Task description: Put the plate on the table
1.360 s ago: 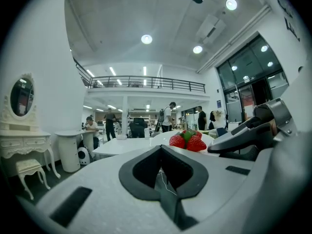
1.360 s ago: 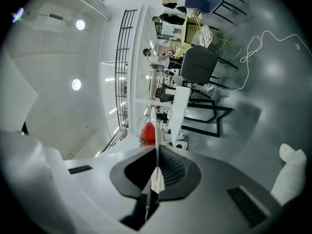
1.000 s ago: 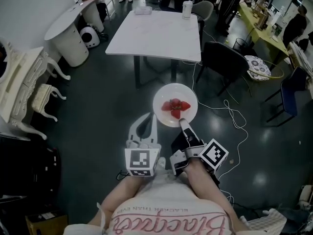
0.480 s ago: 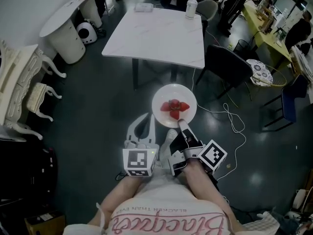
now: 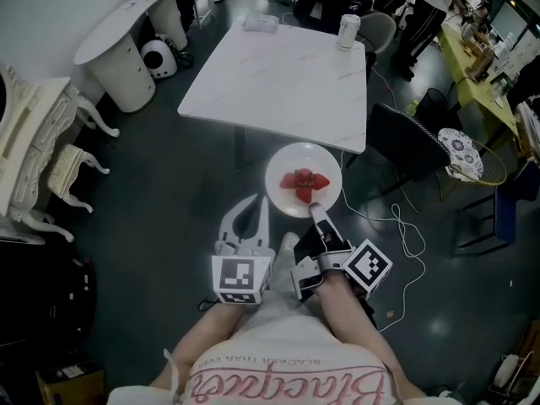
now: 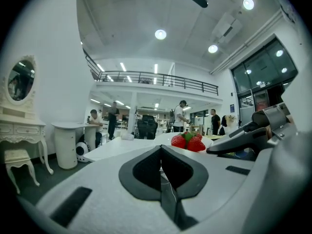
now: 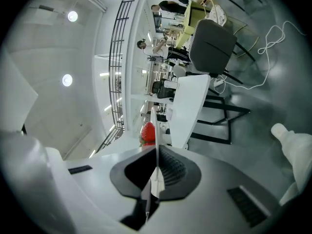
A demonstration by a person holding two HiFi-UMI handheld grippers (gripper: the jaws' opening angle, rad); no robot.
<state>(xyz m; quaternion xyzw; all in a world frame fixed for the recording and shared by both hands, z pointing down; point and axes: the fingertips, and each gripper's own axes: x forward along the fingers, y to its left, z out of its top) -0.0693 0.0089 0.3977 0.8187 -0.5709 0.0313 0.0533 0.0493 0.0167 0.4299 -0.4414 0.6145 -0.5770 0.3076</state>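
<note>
Head view looks down on a round white plate (image 5: 282, 169) carrying a small heap of red strawberries (image 5: 304, 182). It is held in the air over the dark floor, just short of the near edge of a white rectangular marble-topped counter (image 5: 278, 74) and toward that edge's right-hand corner. The right gripper (image 5: 313, 212) has the plate: its jaws are clamped on the rim on the side away from the counter. The right gripper view shows the plate edge-on as a thin white line pinched between them, with a strawberry just past it. So the plate lies straight out ahead of the right jaws, along their own line, and the counter lies beyond it in the same direction. The coming move, as I judge it, is a plain carry forward over the near edge and then a lowering onto the bare top. The left gripper (image 5: 260, 206) hangs beside the right one, farther from the counter's right corner. Its jaws are pressed together with nothing between them, as the left gripper view makes plain, and it takes no part in the hold. A pale drink can (image 5: 347, 32) and a small white box (image 5: 260, 24) stand at the counter's far edge, well apart from where the plate would likely land. Held by one rim only, the plate could tip and roll the strawberries.
</note>
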